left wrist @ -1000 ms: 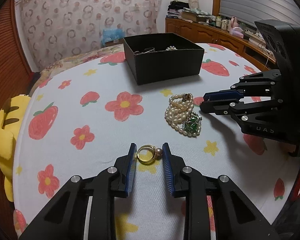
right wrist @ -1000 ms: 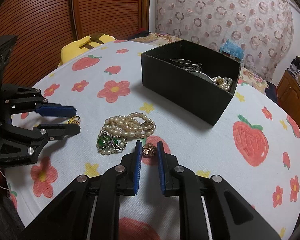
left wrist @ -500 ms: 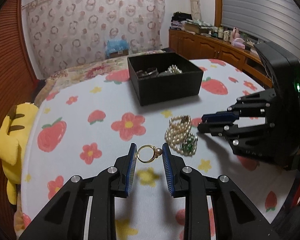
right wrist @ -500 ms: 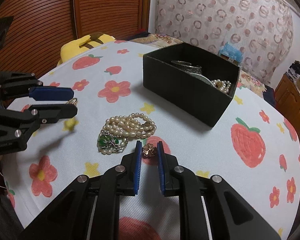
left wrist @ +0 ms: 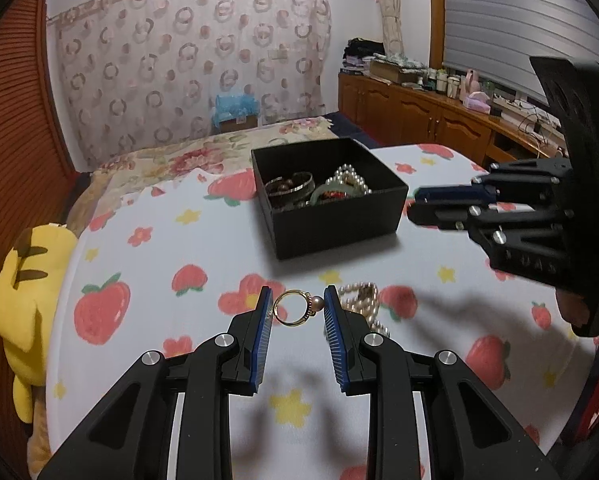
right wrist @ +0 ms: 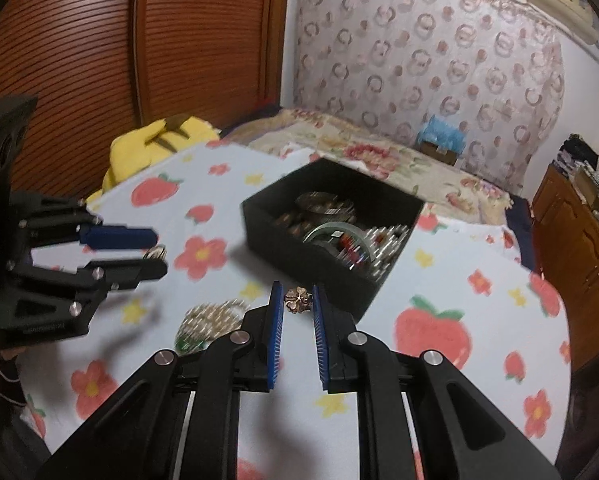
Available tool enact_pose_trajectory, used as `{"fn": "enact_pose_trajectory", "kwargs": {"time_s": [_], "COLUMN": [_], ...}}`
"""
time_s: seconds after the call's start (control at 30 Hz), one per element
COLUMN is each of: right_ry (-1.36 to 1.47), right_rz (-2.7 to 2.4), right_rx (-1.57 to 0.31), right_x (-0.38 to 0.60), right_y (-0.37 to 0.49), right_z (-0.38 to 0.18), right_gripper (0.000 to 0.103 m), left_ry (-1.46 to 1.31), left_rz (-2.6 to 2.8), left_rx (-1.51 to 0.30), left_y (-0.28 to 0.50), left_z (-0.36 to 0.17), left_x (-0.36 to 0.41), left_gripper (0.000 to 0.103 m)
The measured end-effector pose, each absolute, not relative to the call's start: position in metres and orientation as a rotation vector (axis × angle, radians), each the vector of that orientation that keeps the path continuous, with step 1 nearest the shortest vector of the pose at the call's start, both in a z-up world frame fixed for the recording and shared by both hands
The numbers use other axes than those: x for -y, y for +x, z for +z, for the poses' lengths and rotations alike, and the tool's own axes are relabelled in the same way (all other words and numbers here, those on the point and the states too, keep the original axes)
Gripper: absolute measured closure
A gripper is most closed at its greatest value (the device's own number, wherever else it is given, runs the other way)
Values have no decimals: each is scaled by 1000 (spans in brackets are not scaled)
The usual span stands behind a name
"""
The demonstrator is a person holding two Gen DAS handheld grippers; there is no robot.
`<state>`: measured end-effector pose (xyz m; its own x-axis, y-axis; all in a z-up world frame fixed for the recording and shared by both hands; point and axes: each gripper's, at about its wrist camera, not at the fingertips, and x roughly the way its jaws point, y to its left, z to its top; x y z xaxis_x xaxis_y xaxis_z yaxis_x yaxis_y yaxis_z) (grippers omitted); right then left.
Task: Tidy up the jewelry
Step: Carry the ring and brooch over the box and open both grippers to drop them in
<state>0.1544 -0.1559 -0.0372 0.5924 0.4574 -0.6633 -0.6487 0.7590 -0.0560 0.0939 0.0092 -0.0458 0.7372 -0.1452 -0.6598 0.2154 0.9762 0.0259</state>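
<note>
Transport step in hand: left gripper [left wrist: 296, 312] pinching thin gold ring with small pearl [left wrist: 295, 307], right gripper [right wrist: 297, 305] pinching small bronze flower-shaped piece [right wrist: 298, 299], both lifted above strawberry-print table [left wrist: 187, 248]. Open black cardboard box [left wrist: 331, 216] at 12 o'clock from left gripper, 1 o'clock from right; next move likely calls for carrying each piece over the rim, then spreading jaws. Pearl strand with green stone [left wrist: 363, 300] partly hidden behind left gripper; box contents blurred in right wrist view.
</note>
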Motion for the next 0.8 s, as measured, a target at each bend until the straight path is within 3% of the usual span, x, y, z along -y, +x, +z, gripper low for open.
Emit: {"fn": "enact_pose_trajectory", "kwargs": {"time_s": [0.67, 0.77, 0.8], "right_ry": [-213, -207, -202], "right_rz": [602, 598, 601], "right_rx": [-699, -693, -692], "right_x": [156, 157, 158], "right_y": [226, 227, 228], "right_z": [-33, -32, -31], "right_gripper": [86, 71, 70], "left_ry": [101, 94, 94], "left_rz": [-191, -195, -195], "left_rx": [-691, -689, -687], "left_y": [146, 154, 157], "left_z": [-30, -29, -28], "left_x": [-1, -1, 0], "left_gripper": [78, 78, 78]}}
